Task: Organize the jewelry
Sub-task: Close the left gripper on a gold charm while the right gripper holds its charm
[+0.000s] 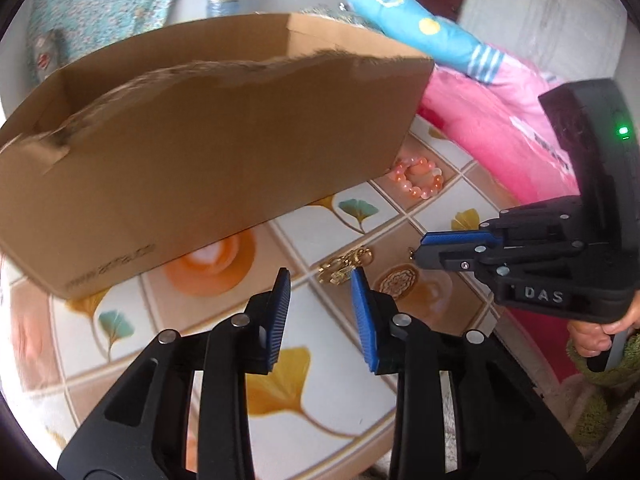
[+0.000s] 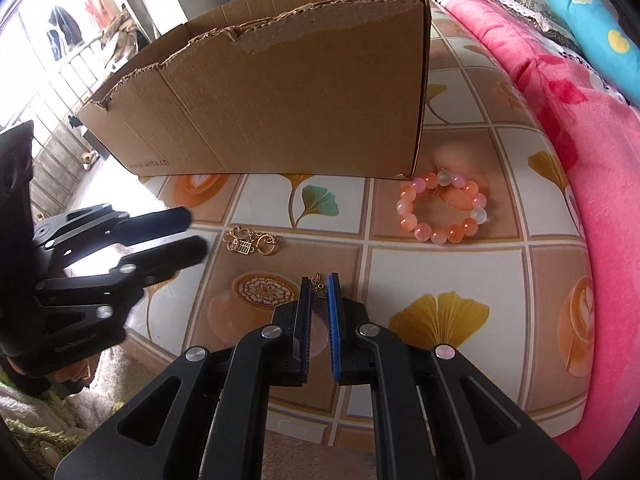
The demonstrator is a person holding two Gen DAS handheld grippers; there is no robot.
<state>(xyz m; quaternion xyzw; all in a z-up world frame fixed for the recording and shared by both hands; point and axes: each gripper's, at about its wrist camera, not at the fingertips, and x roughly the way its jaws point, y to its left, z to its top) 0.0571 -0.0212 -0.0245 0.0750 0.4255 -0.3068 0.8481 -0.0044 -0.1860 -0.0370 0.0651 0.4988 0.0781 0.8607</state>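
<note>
Covering surface: tablecloth, tiled print with ginkgo leaves and coffee cups, all jewelry lies on it.
Box: cardboard box, open top, torn upper edge, stands on the cloth at the far side; its near wall stands between the grippers and the box interior; inside not visible.
Box in left view: cardboard box fills the upper left, blurred.
Right-side clutter: pink blanket heaped along the cloth's right edge, blue plush toy lying on top of it.
Bracelet: bead bracelet, orange, pink and white beads, flat on the cloth just beside the box's near right corner, apart from both grippers; seen too in the left view.
Gold charm: gold charm cluster flat on the cloth, in front of the box, near the left gripper's tips, not touching them.
Gold charm vs left jaws: gold charm cluster lies just ahead of the tips, close to the right finger, not between the pads.
Left gripper: left gripper, jaws partly spread, nothing between the blue pads; in the right view it comes in from the left, blurred.
Right gripper: right gripper, jaws almost pressed together, pinching a small butterfly charm at the tips.
Butterfly charm place: held at the very fingertips above the cloth, a small part pokes out past them; well short of the box.
Right gripper in left view: right gripper enters from the right, a hand on its handle, jaws closed.
</note>
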